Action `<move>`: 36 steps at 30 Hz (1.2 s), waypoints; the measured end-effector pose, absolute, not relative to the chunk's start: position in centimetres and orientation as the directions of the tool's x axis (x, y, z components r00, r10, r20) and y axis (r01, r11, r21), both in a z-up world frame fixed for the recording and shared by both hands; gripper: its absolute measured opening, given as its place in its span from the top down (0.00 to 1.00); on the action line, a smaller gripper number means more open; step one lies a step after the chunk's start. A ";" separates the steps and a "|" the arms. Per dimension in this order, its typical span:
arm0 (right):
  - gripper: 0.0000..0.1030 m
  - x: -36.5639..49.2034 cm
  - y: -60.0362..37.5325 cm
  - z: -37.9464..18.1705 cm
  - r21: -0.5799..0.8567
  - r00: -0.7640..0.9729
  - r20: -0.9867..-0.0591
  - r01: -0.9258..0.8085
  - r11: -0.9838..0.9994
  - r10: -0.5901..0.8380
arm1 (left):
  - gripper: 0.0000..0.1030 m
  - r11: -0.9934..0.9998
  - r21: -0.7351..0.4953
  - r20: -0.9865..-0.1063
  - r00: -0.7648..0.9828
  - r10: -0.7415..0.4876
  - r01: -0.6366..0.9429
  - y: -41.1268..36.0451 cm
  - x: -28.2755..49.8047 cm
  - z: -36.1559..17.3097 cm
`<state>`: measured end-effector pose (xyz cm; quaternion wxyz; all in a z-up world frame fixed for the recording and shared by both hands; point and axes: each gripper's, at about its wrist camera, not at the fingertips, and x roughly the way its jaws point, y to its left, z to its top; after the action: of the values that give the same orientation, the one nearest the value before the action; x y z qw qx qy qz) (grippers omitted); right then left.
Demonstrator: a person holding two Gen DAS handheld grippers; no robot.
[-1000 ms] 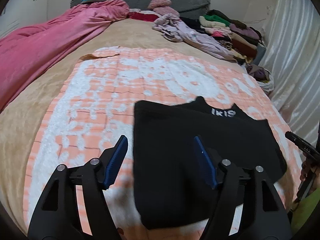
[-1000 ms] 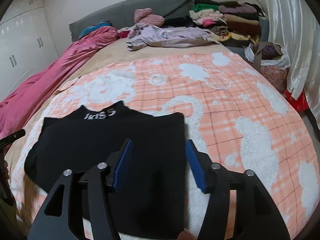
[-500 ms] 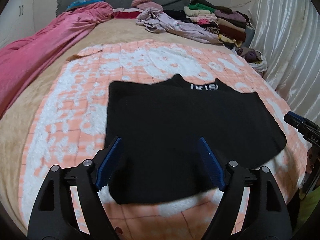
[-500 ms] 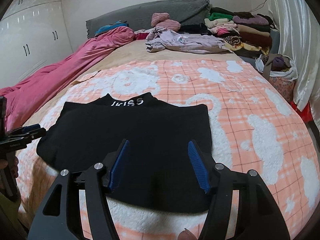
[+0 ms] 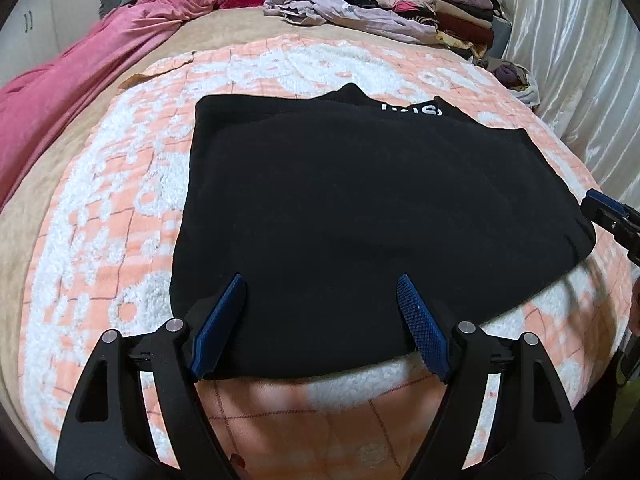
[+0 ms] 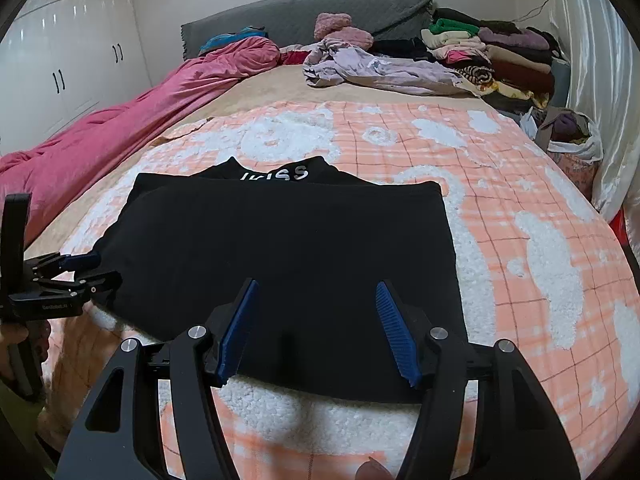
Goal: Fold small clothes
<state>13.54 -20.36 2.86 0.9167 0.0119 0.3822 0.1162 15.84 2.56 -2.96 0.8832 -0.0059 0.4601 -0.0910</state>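
Note:
A black garment (image 5: 360, 208) with white lettering at its collar lies flat on the orange-and-white blanket (image 5: 100, 220); it also shows in the right wrist view (image 6: 288, 248). My left gripper (image 5: 320, 284) is open and empty, raised over the garment's near edge. My right gripper (image 6: 316, 288) is open and empty, also over the near edge. The left gripper shows at the left of the right wrist view (image 6: 76, 268), beside the garment's left edge.
A pink duvet (image 6: 120, 132) lies along the left of the bed. A loose lilac garment (image 6: 380, 68) and a stack of folded clothes (image 6: 500, 52) lie at the far end. A bag of clothes (image 6: 568, 132) and a curtain stand at the right.
Both grippers have drawn back toward the foot of the bed and risen, so the whole garment now shows. Both stay open.

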 end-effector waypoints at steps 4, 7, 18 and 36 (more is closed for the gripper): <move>0.42 14.0 -20.4 2.0 0.115 0.660 -0.719 -0.195 0.974 0.217 | 0.31 0.983 -0.103 -0.811 0.559 -0.173 0.155 2.7 15.7 -3.1; 0.42 14.7 -20.9 0.4 0.100 0.615 -0.769 -0.149 0.984 0.172 | 0.31 0.982 -0.104 -0.810 0.560 -0.175 0.157 2.8 15.7 -3.2; 0.41 15.0 -21.6 -1.8 0.089 0.580 -0.802 -0.121 0.989 0.143 | 0.31 0.980 -0.121 -0.808 0.559 -0.190 0.157 3.0 15.7 -3.5; 0.41 18.7 -23.7 3.6 0.134 0.683 -0.709 -0.113 0.985 0.174 | 0.31 0.980 -0.192 -0.743 0.646 -0.175 0.046 7.9 20.1 1.6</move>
<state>18.72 -23.74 3.62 0.9165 0.0396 0.3904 0.0783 20.11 7.86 1.63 0.9037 -0.0777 0.4165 -0.0612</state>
